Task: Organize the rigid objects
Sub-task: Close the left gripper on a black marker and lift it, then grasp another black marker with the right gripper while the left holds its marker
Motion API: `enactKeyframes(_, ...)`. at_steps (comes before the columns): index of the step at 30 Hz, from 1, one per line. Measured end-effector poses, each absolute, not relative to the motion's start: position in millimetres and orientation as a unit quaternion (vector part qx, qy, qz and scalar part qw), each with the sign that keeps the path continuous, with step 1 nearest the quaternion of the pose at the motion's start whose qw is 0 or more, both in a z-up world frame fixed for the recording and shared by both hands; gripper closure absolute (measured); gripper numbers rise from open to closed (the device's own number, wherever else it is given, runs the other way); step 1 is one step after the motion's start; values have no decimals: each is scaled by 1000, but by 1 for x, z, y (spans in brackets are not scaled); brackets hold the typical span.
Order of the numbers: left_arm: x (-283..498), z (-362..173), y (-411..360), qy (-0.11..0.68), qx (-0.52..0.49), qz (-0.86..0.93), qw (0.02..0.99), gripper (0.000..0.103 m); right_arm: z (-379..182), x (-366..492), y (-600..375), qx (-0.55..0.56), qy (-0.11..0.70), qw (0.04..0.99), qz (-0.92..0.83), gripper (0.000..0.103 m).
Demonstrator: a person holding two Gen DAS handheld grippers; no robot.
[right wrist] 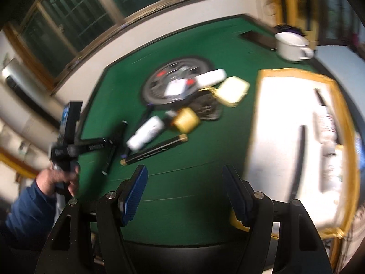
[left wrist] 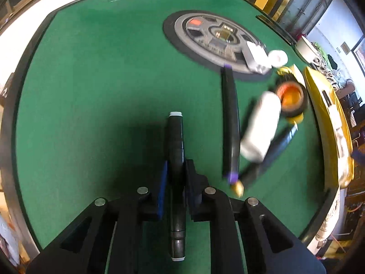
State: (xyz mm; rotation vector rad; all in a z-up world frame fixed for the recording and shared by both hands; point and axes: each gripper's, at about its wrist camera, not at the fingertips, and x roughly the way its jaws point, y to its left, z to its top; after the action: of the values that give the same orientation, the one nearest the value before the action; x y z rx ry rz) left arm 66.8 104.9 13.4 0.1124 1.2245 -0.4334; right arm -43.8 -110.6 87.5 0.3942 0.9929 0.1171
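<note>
Two risks stand out. The left gripper (left wrist: 175,180) has its fingers pinching a dark pen (left wrist: 176,150) lying on the green table (left wrist: 91,91); the hold sits off the pen's middle, so it may tip or slip on lifting. The right gripper (right wrist: 184,194) hovers with fingers spread and empty, near the cluttered white bottle (right wrist: 146,132), which it could knock.

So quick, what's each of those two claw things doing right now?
Left gripper: closed on a black marker pen with white ends.
Right gripper: open, nothing between its blue pads, above the green table.
</note>
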Motion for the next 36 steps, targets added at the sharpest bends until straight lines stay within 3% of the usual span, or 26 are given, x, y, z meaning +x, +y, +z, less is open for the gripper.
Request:
enactKeyframes(13,56,15,115,557,42,-193,807,90,33,78,-39,65,534,826,168,40)
enactKeyframes(23,54,16,116,554,46,-196,808,90,13,35,-17,41,590,776,221,40)
enactKeyframes(26,53,16,116,552,49,-197,809,90,26,22,-5,13,567,789,236,40)
enactKeyframes(31,53,16,114,552,54,-194,809,90,37,53,-8,-13,537,816,213,40)
enactKeyframes(36,51,16,113,549,57,-193,811,90,13,70,-7,-15,569,791,225,40)
